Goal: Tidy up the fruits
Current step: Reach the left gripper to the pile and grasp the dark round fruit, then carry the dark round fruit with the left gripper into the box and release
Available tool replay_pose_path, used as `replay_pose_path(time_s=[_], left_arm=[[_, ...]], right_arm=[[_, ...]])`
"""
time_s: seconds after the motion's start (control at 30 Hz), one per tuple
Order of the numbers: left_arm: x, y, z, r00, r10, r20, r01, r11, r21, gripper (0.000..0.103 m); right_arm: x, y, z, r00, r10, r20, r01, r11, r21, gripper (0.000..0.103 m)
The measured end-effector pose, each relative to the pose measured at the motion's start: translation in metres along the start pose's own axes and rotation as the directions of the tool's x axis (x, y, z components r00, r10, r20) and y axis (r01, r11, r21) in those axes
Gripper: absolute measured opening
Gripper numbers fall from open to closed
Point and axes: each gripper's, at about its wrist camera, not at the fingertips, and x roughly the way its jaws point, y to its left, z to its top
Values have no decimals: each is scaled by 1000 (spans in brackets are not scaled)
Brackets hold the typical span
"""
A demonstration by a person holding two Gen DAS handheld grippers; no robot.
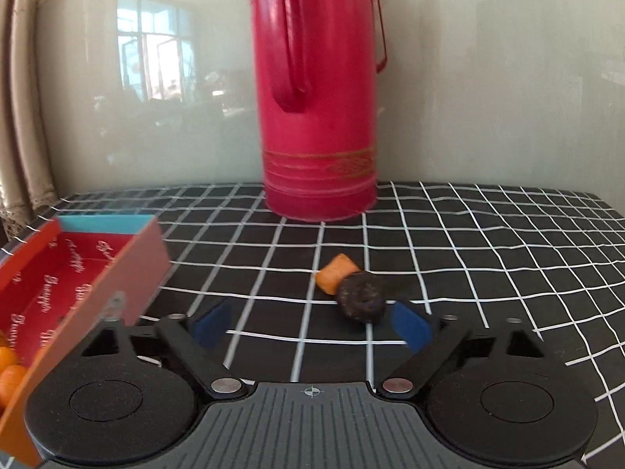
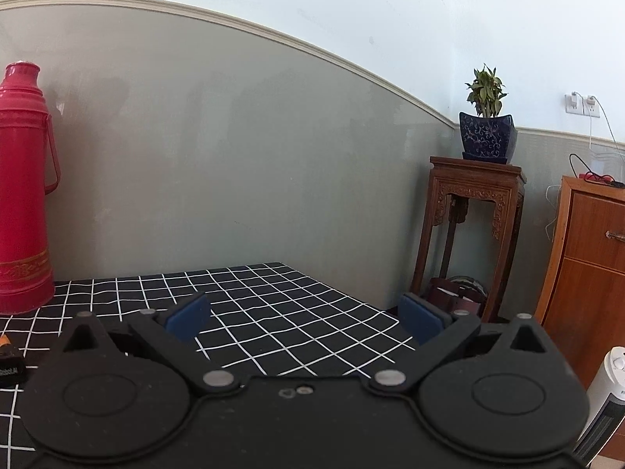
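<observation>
In the left wrist view a red open box [image 1: 78, 285] lies at the left with orange fruits [image 1: 9, 371] in its near end. A dark round fruit [image 1: 361, 297] rests on the checked cloth beside a small orange piece [image 1: 336, 273], just ahead of my right blue fingertip [image 1: 410, 324]. My left gripper [image 1: 312, 326] is open and empty, low over the cloth. My right gripper [image 2: 304, 318] is open and empty above the table's right part. A dark object with an orange bit [image 2: 9, 363] shows at the left edge of the right wrist view.
A tall red thermos [image 1: 316, 97] stands at the back of the table against the wall; it also shows in the right wrist view [image 2: 23, 195]. The table's right edge [image 2: 351, 293] drops off toward a wooden stand with a potted plant [image 2: 486, 133], a cabinet [image 2: 586, 265] and a white heater [image 2: 609, 402].
</observation>
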Motion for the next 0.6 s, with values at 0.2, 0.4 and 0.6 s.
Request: replay_pose_path(time_s=[0.2,0.4,0.6], left_arm=[[33,-9,3,997,26,-72,-29,999,-46,85],[47,-18,1,996,10,-89,-15,998,-60,65],[41,-20,-2,997,-24,-77,20,998,-51,37]], right_arm=[[3,-8,4,999,31,-16,-31,999,30,97],[4,-8,5,997,66,-28,-65,997,40,97],[2,-9,7,996,79,-29,-78,996,50,97]])
